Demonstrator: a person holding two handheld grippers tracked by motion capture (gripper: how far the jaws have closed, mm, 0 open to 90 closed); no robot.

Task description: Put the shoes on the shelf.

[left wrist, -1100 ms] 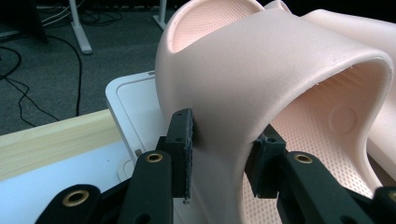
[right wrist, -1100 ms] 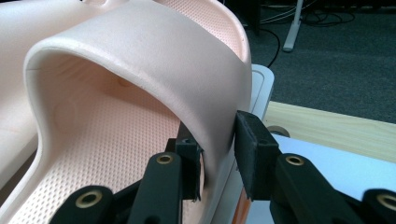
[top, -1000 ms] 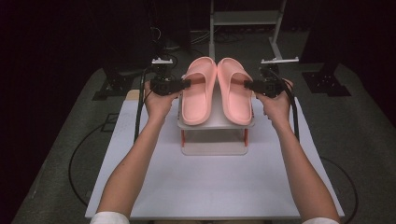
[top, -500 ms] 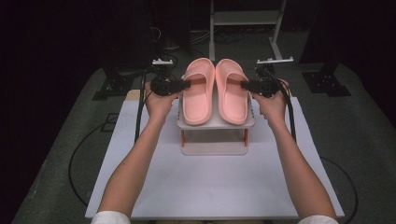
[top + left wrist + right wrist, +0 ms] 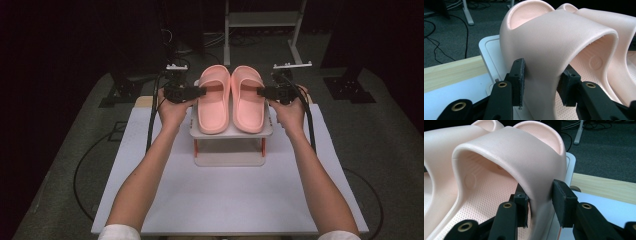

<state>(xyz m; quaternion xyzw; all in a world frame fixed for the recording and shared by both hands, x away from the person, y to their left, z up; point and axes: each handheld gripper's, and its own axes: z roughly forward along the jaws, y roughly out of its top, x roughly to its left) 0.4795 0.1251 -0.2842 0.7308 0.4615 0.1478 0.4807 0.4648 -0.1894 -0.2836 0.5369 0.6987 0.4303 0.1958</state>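
Left claw (image 5: 541,83) was clamped on the outer side of the left slipper's (image 5: 214,100) strap, one pad outside the band and one tucked under the arch. Right claw (image 5: 540,206) mirrored it on the right slipper (image 5: 247,100), pinching that strap's outer wall the same way. From where I was driving, both grips looked seated, not just touching.

Both slippers sat side by side, soles down, on the top of a small white rack (image 5: 231,132) at the far middle of the tabletop (image 5: 230,200). Long axes ran away from the person, heels far, toes near. Each claw came in from its own outboard side, square to that axis, so each slipper lay inboard of its claw and neither arm had to cross.

Slippers were salmon-pink soft foam, one wide strap each, dimpled footbed. The strap wall dented slightly under the pads, so I judged it would flex on a lift.
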